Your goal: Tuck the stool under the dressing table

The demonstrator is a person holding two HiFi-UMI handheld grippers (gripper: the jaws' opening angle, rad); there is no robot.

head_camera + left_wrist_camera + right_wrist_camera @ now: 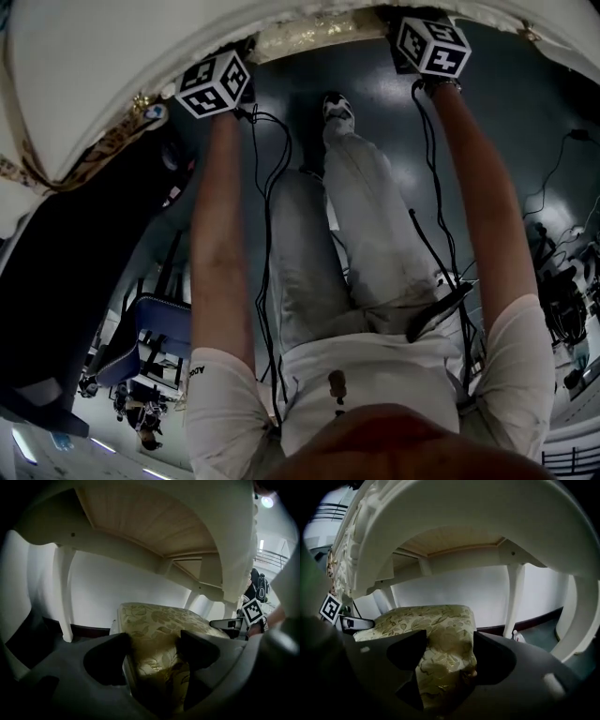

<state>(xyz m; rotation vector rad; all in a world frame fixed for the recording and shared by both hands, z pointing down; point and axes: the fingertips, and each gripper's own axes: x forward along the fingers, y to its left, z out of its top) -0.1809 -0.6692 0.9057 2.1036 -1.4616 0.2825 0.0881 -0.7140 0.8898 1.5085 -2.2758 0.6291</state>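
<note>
Left gripper view looks under the desk (154, 522), whose arched white apron frames a bare wooden underside. The stool (159, 620) sits beneath it. Its padded seat is covered in pale gold cloth woven with leaves and flowers, a little shiny, with a corded edge. The left gripper (153, 641) has its dark fingers (108, 660) closed on the seat's near corner, and the cloth fills the gap between them. A white desk leg (63, 592) stands at 9 o'clock against a white wall (122, 585). At 3 o'clock the right gripper's checkered cube (253, 612) shows beside the seat.

Right gripper view shows the same seat from its other near corner. The right gripper (450, 639) fingers (405, 651) are clamped on the cloth there, which bunches slightly between them. Another slim desk leg (513, 597) stands at 2 o'clock on the grey-green floor (541, 637).

Head view has both cubes up at 11 and 1 o'clock, right against the desk's white rim. A strip of the gold seat peeks out between them at 12 o'clock. The person's arms reach straight forward, with cables (267, 234) trailing back along them.
</note>
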